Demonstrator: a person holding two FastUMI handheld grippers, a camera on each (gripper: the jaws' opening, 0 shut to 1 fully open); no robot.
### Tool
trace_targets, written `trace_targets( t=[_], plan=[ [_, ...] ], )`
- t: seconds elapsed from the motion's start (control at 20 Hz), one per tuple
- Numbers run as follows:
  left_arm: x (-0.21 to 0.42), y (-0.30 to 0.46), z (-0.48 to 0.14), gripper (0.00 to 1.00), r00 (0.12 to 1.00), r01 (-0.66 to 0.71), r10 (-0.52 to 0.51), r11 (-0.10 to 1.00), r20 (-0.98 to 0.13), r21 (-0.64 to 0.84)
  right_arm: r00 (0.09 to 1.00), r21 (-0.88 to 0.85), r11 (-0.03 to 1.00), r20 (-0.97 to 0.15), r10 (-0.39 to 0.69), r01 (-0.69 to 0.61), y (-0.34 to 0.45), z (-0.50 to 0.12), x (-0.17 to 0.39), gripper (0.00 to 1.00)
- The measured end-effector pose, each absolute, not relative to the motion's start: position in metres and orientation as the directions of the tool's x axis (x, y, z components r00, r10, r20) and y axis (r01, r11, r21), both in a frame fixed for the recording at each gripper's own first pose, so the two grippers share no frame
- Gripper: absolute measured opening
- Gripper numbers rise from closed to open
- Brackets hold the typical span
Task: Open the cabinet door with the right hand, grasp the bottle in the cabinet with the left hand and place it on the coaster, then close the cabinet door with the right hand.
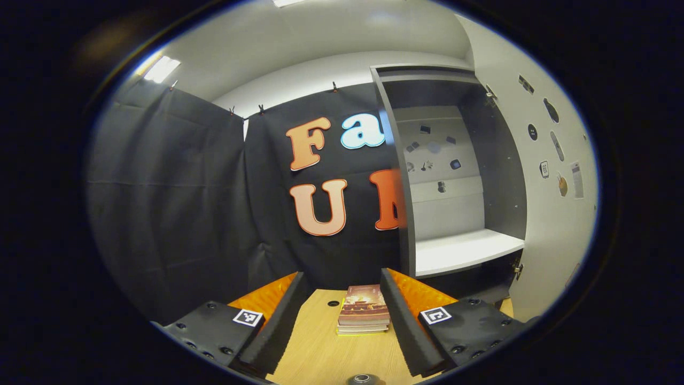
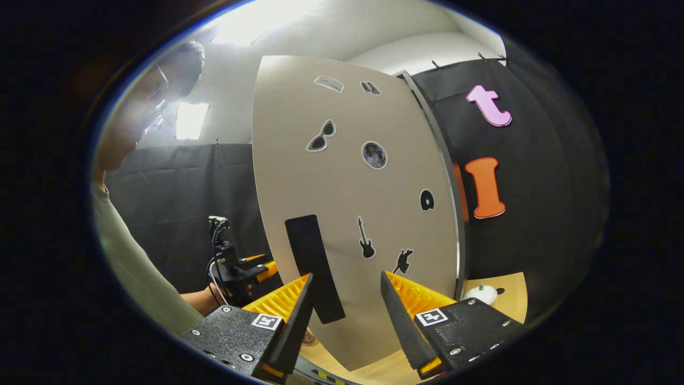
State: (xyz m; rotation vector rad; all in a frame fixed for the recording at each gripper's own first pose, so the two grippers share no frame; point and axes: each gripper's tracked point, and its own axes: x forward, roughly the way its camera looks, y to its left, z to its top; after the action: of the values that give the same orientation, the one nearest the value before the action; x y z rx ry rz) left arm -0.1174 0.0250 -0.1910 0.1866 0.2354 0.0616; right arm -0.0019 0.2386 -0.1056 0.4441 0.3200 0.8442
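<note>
right gripper gapes empty at lower centre, facing the stiff, light beige stickered cabinet door. take its black vertical handle. left gripper also wide, empty.

Each tool has black textured finger mounts with silver screws and a square black-and-white marker. The person wears a pale greenish long sleeve.
</note>
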Motion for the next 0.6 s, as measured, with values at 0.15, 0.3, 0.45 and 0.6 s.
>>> trace_targets(
  t=[0.15,0.3,0.45,0.6],
  plan=[
    [-0.109,0.030,-0.197,0.92,0.970,-0.007,0.051,0.983,-0.236,0.185,0.632,0.510,0.579,-0.084,0.770,-0.637,0.252,-0.106,0.001,0.77],
    [-0.101,0.037,-0.200,0.91,0.971,0.015,0.031,0.981,-0.237,0.192,0.672,0.555,0.588,-0.069,0.737,-0.588,0.258,-0.106,0.012,0.78],
    [-0.095,0.037,-0.203,0.91,0.973,0.046,0.001,0.980,-0.232,0.196,0.686,0.578,0.585,-0.059,0.725,-0.569,0.263,-0.104,0.021,0.78],
    [-0.091,0.042,-0.212,0.92,0.971,0.062,-0.018,0.982,-0.239,0.178,0.684,0.560,0.591,-0.058,0.727,-0.581,0.279,-0.100,0.029,0.78]
  ],
)
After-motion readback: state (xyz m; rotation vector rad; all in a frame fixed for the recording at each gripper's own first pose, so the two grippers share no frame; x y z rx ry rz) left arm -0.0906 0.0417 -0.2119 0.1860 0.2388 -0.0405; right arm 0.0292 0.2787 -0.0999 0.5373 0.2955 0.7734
